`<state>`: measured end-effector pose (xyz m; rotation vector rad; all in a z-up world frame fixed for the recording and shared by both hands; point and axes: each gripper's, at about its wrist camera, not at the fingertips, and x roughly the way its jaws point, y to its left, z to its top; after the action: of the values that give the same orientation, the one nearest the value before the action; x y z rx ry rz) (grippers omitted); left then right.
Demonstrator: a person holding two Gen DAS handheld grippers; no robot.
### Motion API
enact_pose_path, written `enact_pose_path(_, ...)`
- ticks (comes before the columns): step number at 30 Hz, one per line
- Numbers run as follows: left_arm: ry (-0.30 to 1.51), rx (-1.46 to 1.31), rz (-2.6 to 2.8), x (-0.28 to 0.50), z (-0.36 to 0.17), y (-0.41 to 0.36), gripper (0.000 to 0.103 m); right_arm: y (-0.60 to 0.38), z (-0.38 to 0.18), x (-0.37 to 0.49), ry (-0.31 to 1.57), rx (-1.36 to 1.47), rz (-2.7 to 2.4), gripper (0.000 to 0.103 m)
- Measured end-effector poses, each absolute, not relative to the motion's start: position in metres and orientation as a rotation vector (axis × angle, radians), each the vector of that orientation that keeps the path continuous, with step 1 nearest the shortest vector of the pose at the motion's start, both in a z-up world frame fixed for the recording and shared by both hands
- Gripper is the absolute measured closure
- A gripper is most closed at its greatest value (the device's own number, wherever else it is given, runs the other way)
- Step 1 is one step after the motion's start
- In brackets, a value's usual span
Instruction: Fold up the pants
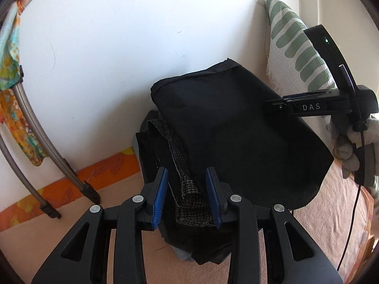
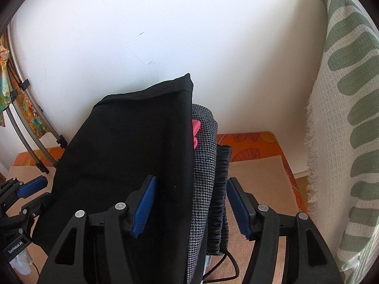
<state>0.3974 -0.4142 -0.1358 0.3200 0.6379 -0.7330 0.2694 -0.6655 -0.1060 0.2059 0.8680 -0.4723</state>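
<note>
"DAS" is read on the right gripper [image 1: 274, 108], "GenRobot.AI" on the left gripper [image 2: 35, 189]; both are parted around stacked pants [image 1: 236, 130], flanked by a cushion [image 1: 291, 47].

The folded pants [image 1: 236, 137] sit atop a pile of clothes [image 2: 205, 177] on the bed [image 2: 258, 182], close to the wall [image 1: 118, 47]. A drying rack [image 1: 35, 127] stands to the left, a cushion [image 2: 348, 118] to the right against the wall.

Both wrist views closely face the pants [image 1: 236, 127], wallward.
</note>
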Motion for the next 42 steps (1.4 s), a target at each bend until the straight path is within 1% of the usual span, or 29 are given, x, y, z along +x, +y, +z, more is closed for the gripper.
enact_pose_path(6,0.704,0.308,-0.731,0.370,-0.136,-0.384,0.072,-0.652,-0.100,0.250,0.877,0.195,-0.523,0.037)
enact_pose_path(14,0.718,0.234,-0.731,0.320,-0.116,-0.332,0.071,-0.607,-0.072,0.194,0.804,0.253,-0.509,0.035)
enact_pose_path(17,0.711,0.206,-0.729,0.299,-0.110,-0.315,0.070,-0.579,-0.063,0.169,0.783,0.240,-0.507,0.033)
enact_pose_path(21,0.697,0.186,-0.737,0.270,-0.104,-0.296,0.063,-0.535,-0.061,0.133,0.764,0.249,-0.492,0.032)
enact_pose_path(22,0.692,0.181,-0.741,0.263,-0.102,-0.292,0.063,-0.524,-0.061,0.125,0.759,0.253,-0.493,0.032)
enact_pose_path(23,0.687,0.175,-0.742,0.257,-0.101,-0.287,0.063,-0.512,-0.062,0.116,0.753,0.257,-0.492,0.028)
enact_pose_path(24,0.685,0.166,-0.746,0.251,-0.100,-0.282,0.062,-0.500,-0.063,0.106,0.747,0.259,-0.493,0.022)
enact_pose_path(26,0.680,0.150,-0.753,0.239,-0.098,-0.272,0.059,-0.477,-0.066,0.090,0.728,0.265,-0.495,0.019)
enact_pose_path(28,0.669,0.138,-0.749,0.225,-0.097,-0.263,0.050,-0.455,-0.069,0.077,0.723,0.260,-0.486,0.019)
enact_pose_path(31,0.654,0.111,-0.744,0.207,-0.097,-0.250,0.041,-0.426,-0.071,0.062,0.706,0.223,-0.502,0.019)
enact_pose_path(32,0.647,0.107,-0.739,0.202,-0.097,-0.247,0.039,-0.417,-0.071,0.058,0.702,0.211,-0.509,0.018)
enact_pose_path(33,0.644,0.102,-0.731,0.198,-0.099,-0.244,0.037,-0.409,-0.072,0.054,0.696,0.199,-0.516,0.013)
enact_pose_path(35,0.656,0.081,-0.724,0.193,-0.103,-0.238,0.035,-0.397,-0.072,0.049,0.678,0.174,-0.528,0.009)
enact_pose_path(40,0.680,0.067,-0.697,0.189,-0.112,-0.230,0.030,-0.371,-0.072,0.041,0.642,0.121,-0.528,0.007)
enact_pose_path(42,0.682,0.074,-0.684,0.190,-0.114,-0.227,0.029,-0.364,-0.072,0.041,0.618,0.107,-0.533,0.001)
